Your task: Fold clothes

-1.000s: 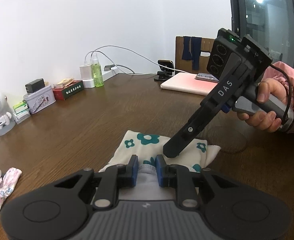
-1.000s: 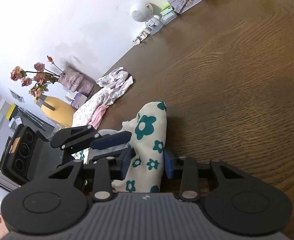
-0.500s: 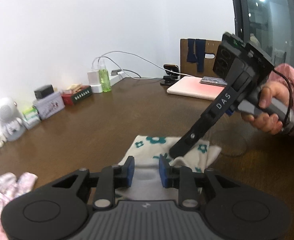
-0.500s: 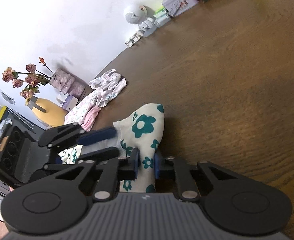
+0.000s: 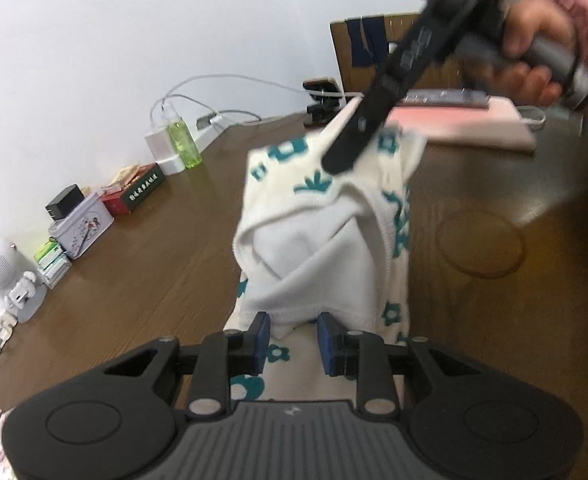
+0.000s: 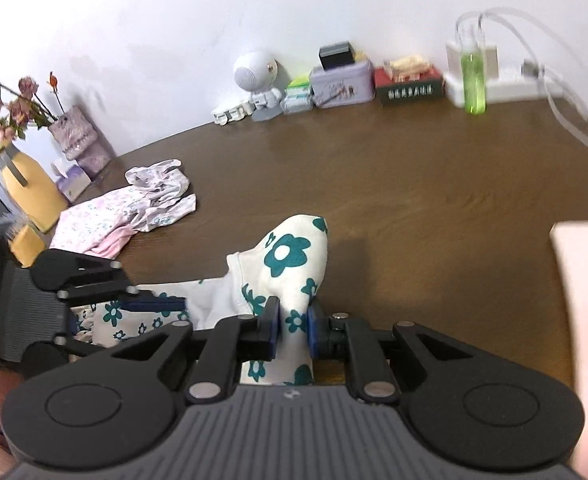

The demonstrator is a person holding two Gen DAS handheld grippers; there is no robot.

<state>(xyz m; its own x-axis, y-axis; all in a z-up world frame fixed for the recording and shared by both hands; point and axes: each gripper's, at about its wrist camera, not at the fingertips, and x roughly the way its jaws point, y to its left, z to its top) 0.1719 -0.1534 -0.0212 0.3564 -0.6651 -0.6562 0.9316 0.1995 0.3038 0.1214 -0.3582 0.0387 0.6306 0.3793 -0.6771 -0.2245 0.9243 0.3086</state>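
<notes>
Over the table (image 6: 414,200), the right gripper (image 6: 293,322) pinches the floral cloth (image 6: 289,256) — the left gripper (image 5: 292,334) clamps its white hem.

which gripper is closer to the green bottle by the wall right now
Left, probably. The left gripper sits lower on the flowered garment, on the side toward the green bottle; the right gripper pinches the garment farther over.

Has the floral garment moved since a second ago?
Yes. The floral garment has risen off the table, pinched by the right gripper, now overlapping the wall.
</notes>
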